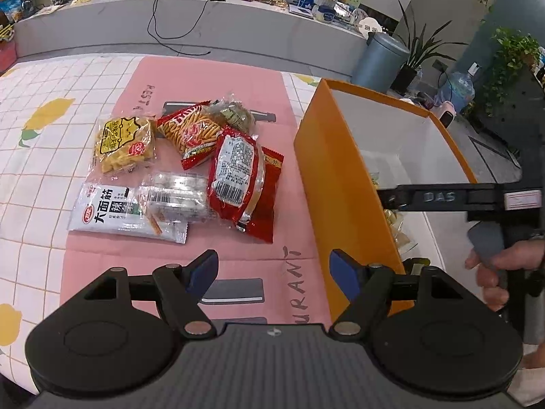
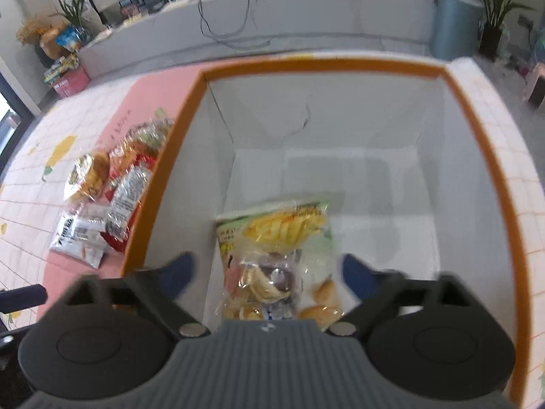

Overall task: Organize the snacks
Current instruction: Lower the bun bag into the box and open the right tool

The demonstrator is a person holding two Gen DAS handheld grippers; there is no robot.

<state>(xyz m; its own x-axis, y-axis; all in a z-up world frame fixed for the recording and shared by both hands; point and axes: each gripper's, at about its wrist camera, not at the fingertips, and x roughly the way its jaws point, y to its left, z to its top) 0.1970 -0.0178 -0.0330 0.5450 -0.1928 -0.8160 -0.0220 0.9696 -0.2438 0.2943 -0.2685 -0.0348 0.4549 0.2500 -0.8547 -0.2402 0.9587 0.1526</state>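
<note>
- Snack packets (image 1: 190, 167) lie heaped on the pink mat (image 1: 211, 78), just left of the orange box (image 1: 340, 184).
- Inside the box, two packets (image 2: 276, 255) rest.
- Right tongs (image 2: 269, 272) gape wide above them, empty.
- Left tongs (image 1: 274, 269) stand wide, empty, beside the box.

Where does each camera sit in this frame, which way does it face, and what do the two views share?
Left wrist: on the left hand-held gripper, angled down at the snack pile on the pink mat; its open jaws show, plus a hand holding the other gripper.
Right wrist: on the right hand-held gripper, looking down into the orange box at bagged snacks; open jaws show.
Shared: box, pile, mat.
</note>
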